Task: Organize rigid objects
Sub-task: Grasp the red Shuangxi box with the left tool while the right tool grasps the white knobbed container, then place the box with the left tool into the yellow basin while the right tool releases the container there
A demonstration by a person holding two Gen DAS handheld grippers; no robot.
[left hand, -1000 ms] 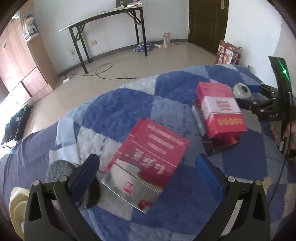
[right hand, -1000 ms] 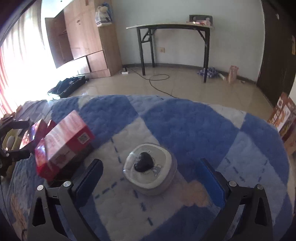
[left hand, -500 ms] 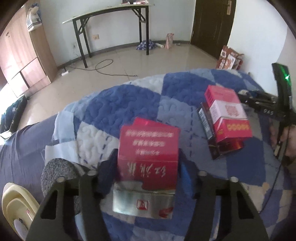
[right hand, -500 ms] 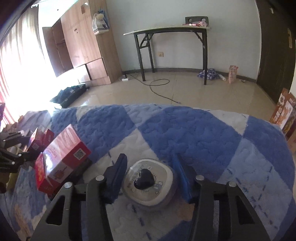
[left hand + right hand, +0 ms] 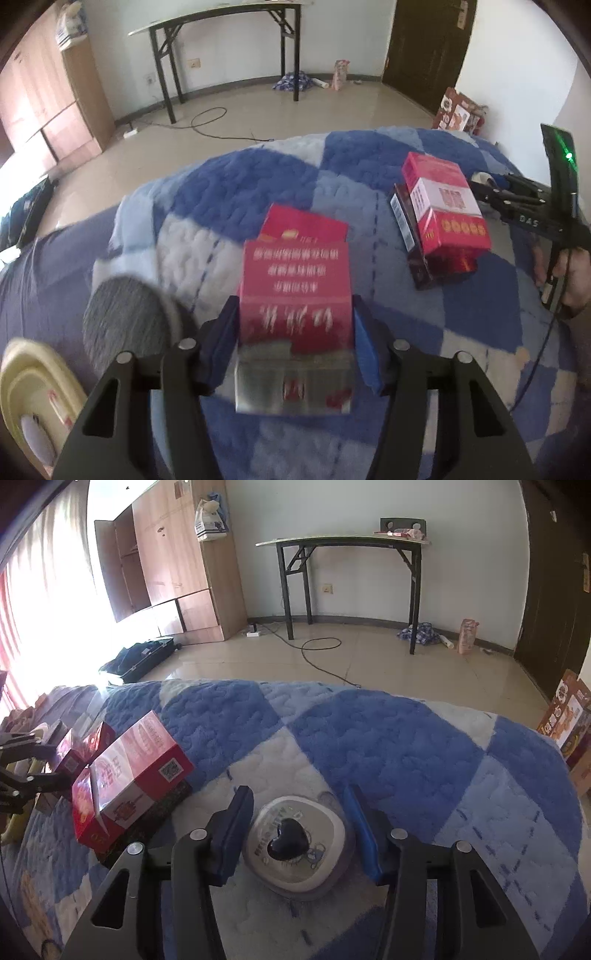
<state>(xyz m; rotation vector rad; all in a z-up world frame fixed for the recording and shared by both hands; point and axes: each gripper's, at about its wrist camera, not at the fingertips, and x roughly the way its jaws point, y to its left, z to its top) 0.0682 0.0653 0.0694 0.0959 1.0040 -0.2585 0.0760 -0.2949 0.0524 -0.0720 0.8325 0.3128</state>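
Observation:
My left gripper (image 5: 294,338) is shut on a red and silver carton (image 5: 295,302) and holds it over the blue checked quilt (image 5: 236,184). My right gripper (image 5: 297,830) is shut on a round white lidded container with a black heart knob (image 5: 295,843) that rests on the quilt (image 5: 388,738). A stack of red boxes (image 5: 439,214) lies to the right in the left wrist view and to the left in the right wrist view (image 5: 129,771). The right gripper also shows at the right edge of the left wrist view (image 5: 532,218).
A grey round pad (image 5: 125,321) and a cream container (image 5: 33,398) lie at the left of the bed. Beyond the bed are a tiled floor, a black-legged table (image 5: 347,542), a wooden wardrobe (image 5: 166,561) and a dark door (image 5: 424,48).
Both grippers closed: the left on the red carton, which turned square between the fingers and lifted; the right on the white container.

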